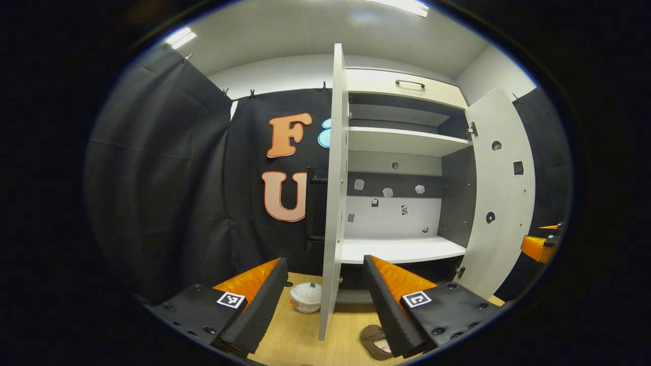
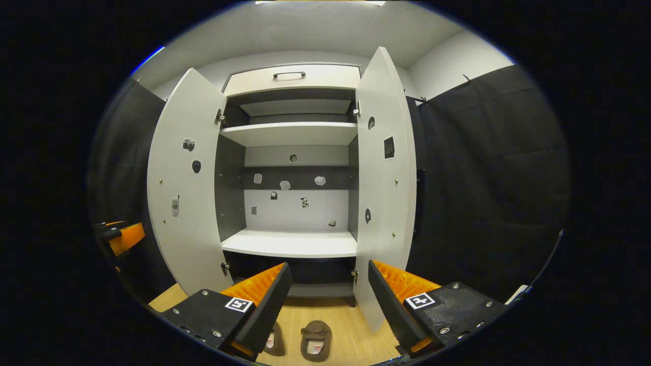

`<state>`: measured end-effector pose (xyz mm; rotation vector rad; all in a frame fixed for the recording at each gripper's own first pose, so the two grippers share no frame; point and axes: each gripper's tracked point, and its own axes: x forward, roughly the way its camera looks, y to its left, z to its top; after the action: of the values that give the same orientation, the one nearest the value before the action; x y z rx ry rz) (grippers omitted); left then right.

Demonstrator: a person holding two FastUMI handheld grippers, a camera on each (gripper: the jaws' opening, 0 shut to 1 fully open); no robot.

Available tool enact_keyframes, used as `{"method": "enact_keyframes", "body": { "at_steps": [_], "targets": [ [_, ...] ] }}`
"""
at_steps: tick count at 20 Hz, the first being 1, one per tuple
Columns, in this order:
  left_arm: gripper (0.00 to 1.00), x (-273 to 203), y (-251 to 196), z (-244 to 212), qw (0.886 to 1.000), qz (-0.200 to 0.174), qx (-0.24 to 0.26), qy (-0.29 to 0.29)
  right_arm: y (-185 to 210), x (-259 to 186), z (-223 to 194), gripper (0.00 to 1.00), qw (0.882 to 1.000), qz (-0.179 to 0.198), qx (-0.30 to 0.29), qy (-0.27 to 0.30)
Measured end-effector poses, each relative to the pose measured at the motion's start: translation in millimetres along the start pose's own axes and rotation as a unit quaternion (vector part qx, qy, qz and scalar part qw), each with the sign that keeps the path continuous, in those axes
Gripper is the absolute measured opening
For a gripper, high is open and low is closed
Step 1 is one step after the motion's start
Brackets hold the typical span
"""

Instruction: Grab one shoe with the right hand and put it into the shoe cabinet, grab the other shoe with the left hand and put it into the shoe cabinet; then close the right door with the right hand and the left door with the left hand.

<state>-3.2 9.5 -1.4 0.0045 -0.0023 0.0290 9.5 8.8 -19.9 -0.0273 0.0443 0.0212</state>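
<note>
We hold both tongs wide, empty | shoes (image 2: 315,339) on floor near cabinet (image 2: 292,244) | doors (image 2: 387,173) open

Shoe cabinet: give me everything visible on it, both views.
The tall white shoe cabinet with dark grey inner walls stands against the black cloth wall on the light wood floor. Both flat white doors are swung wide open: left door, right door, each hung on small metal hinges and dotted with small stickers. Inside, two white shelves lie bare; the pale back panel also carries stickers. Above sits a drawer front with a dark bar handle. Nothing touches it; two brown shoes lie on the floor before it.
</note>
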Motion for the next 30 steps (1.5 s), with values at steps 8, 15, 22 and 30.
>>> {"method": "enact_keyframes", "body": {
  "at_steps": [8, 15, 22, 30],
  "targets": [
    [0.96, 4.2, -1.6, -4.1, 1.000, 0.000, 0.012, 0.002, 5.3, 24.8, -80.4, 0.93, 0.998, 0.005, -0.026, 0.065],
    [0.96, 4.3, 1.8, -11.1, 1.000, 0.003, 0.020, 0.006, -2.9, 49.5, -229.6, 0.93, 0.981, -0.002, -0.015, 0.194],
    [0.96, -2.8, 16.9, -29.2, 0.999, 0.027, 0.017, 0.011, -3.2, 54.4, -340.3, 0.92, 0.959, 0.006, -0.012, 0.282],
    [0.96, -9.6, 22.7, -41.7, 0.998, 0.035, 0.033, 0.031, 2.7, 64.4, -421.4, 0.64, 0.931, 0.011, 0.011, 0.363]
  ]
}}
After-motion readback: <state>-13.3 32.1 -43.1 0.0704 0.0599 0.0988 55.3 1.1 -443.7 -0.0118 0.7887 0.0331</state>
